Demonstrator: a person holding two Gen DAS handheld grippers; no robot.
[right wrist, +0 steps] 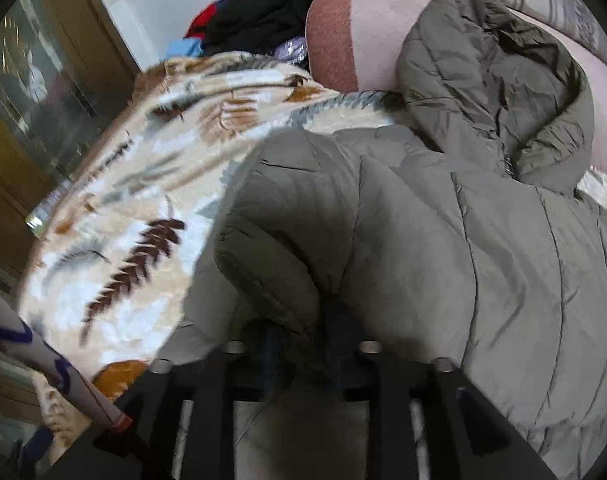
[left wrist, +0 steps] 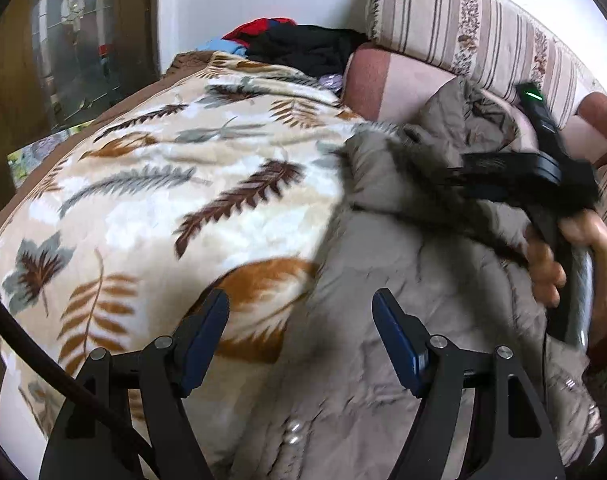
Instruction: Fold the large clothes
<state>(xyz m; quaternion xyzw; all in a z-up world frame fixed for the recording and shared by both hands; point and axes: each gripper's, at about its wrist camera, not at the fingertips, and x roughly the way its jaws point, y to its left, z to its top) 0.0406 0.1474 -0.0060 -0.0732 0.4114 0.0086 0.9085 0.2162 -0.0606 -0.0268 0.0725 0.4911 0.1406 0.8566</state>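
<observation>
A large grey-brown puffer coat (left wrist: 403, 280) lies on a bed covered by a leaf-patterned blanket (left wrist: 163, 200). My left gripper (left wrist: 301, 316) is open and empty, hovering over the coat's left edge where it meets the blanket. In the left wrist view my right gripper (left wrist: 431, 160) reaches in from the right, blurred, pinching a fold of the coat. In the right wrist view the coat (right wrist: 443, 240) fills the frame, its hood (right wrist: 503, 92) at the top, and my right gripper (right wrist: 303, 344) is shut on a bunched sleeve fold, fingers mostly hidden by fabric.
A pile of black, red and blue clothes (left wrist: 299, 46) lies at the bed's far end. A pink cushion (left wrist: 383, 84) and striped sofa back (left wrist: 483, 32) run along the right. A wooden glass-door cabinet (left wrist: 43, 52) stands at the left.
</observation>
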